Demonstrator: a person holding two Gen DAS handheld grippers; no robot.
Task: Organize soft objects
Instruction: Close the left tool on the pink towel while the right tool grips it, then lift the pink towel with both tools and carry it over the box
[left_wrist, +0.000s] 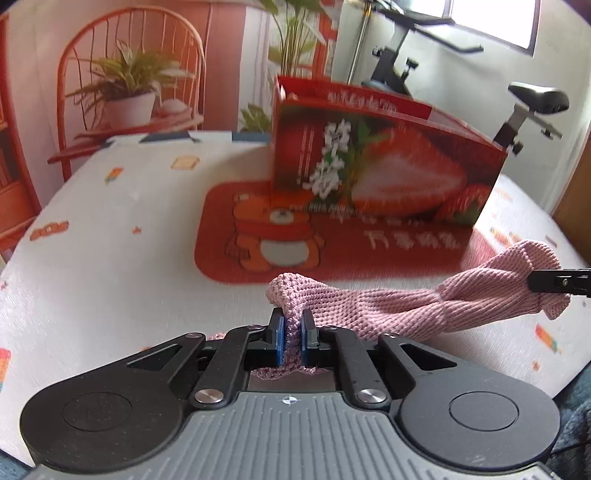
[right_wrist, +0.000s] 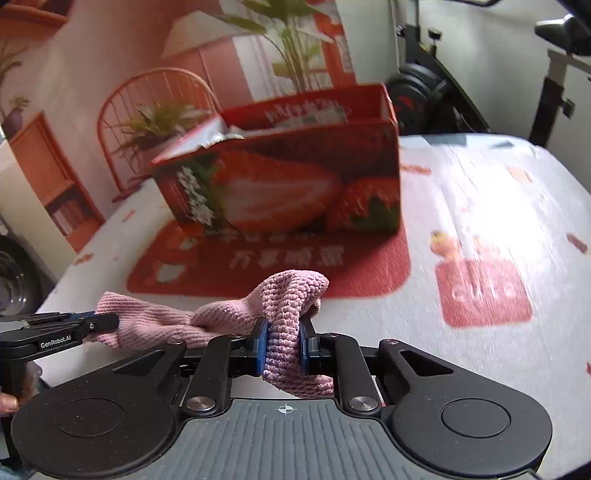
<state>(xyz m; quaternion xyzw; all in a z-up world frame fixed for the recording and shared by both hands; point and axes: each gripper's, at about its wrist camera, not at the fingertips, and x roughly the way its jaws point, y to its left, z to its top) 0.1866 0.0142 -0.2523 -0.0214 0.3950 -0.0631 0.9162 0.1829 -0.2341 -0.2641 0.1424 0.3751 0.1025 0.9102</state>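
Note:
A pink knitted cloth (left_wrist: 388, 306) is stretched between both grippers above the table. My left gripper (left_wrist: 293, 332) is shut on one end of it. My right gripper (right_wrist: 283, 343) is shut on the other end (right_wrist: 291, 295); its tip shows at the right edge of the left wrist view (left_wrist: 554, 282). The left gripper's tip shows at the left of the right wrist view (right_wrist: 92, 325). A red strawberry-printed box (left_wrist: 373, 162) stands open-topped on a red bear mat (left_wrist: 280, 240) beyond the cloth; the box also shows in the right wrist view (right_wrist: 288, 184).
The table has a white patterned cover (left_wrist: 110, 258). An orange wire chair with potted plants (left_wrist: 125, 92) stands behind the table at left. An exercise bike (left_wrist: 532, 103) stands at the back right. Something pale lies inside the box (right_wrist: 221, 134).

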